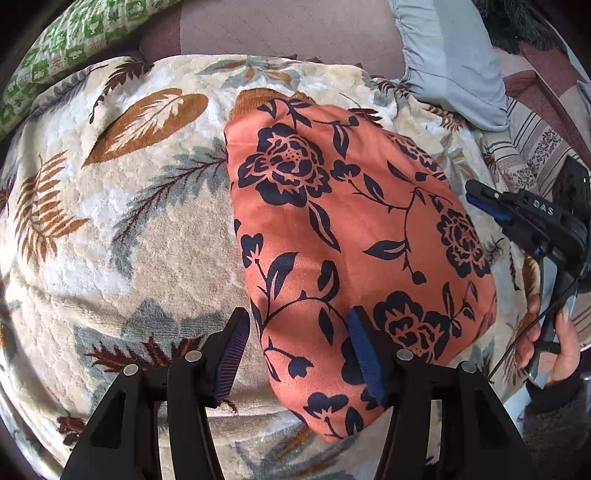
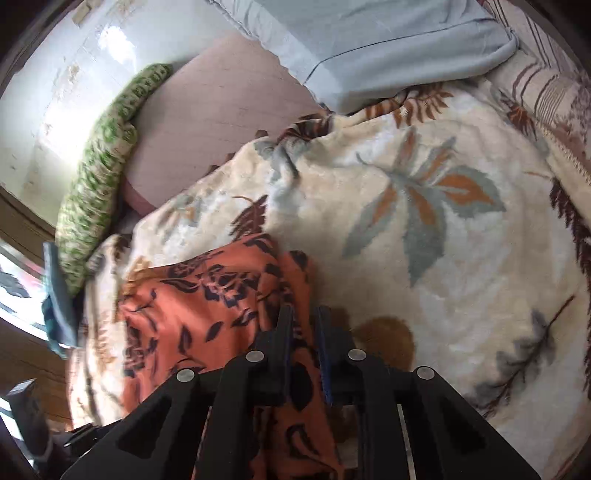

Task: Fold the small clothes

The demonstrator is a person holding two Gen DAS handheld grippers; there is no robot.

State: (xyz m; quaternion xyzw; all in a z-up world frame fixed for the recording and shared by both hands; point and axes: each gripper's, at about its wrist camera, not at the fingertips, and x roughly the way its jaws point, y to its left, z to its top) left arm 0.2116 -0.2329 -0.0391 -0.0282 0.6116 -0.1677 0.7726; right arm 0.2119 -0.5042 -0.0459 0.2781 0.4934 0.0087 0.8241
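An orange garment with a dark navy flower print (image 1: 343, 236) lies folded on a cream leaf-patterned blanket (image 1: 122, 229). My left gripper (image 1: 299, 325) is open just above the garment's near left edge, blue pads wide apart, holding nothing. My right gripper appears at the far right of the left wrist view (image 1: 476, 199), off the garment's right edge. In the right wrist view the right gripper (image 2: 304, 317) has its fingers nearly together around a raised fold of the garment (image 2: 207, 295).
A green patterned pillow (image 1: 66, 48) lies at the back left. A light blue pillow (image 1: 450, 62) lies at the back right, over a mauve sheet (image 1: 280, 33). A striped cloth (image 1: 532, 144) lies at the right. A pale wall (image 2: 55, 92) stands behind.
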